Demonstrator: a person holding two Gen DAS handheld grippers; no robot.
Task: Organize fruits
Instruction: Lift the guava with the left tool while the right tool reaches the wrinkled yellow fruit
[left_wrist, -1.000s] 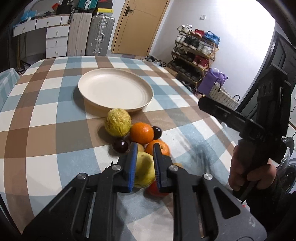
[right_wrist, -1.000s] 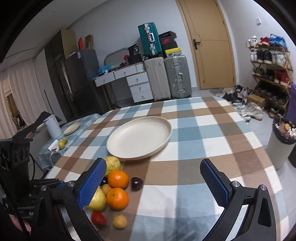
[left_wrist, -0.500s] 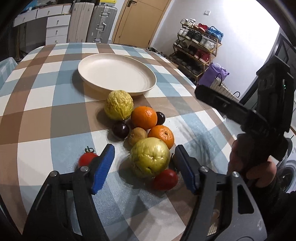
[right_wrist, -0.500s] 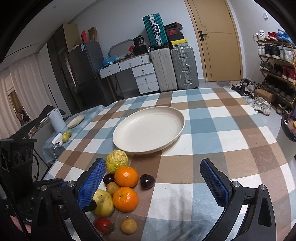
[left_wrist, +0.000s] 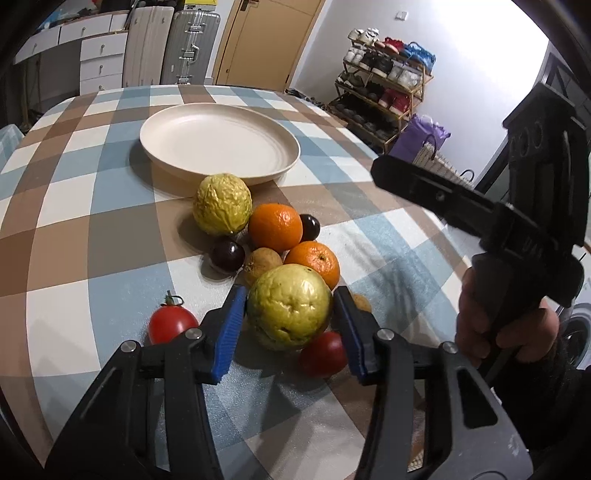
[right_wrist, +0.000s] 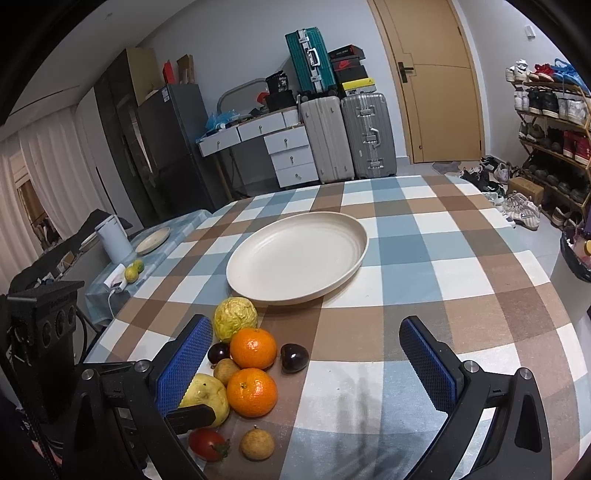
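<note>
Guava (left_wrist: 289, 306) sat on the checked surface (left_wrist: 74, 229) between the left tongs' (left_wrist: 289, 325) blue pads — both pads right at its sides, contact looked likely but grip couldn't be confirmed. Just ahead of those tongs: two oranges (left_wrist: 275, 227), dark plums, a wrinkled yellow fruit (left_wrist: 222, 204); a tomato (left_wrist: 171, 323) outside the left pad. Cream plate (left_wrist: 291, 147) lay farther ahead. Right tongs (right_wrist: 306, 365) were spread wide, holding nothing — above the surface.
</note>
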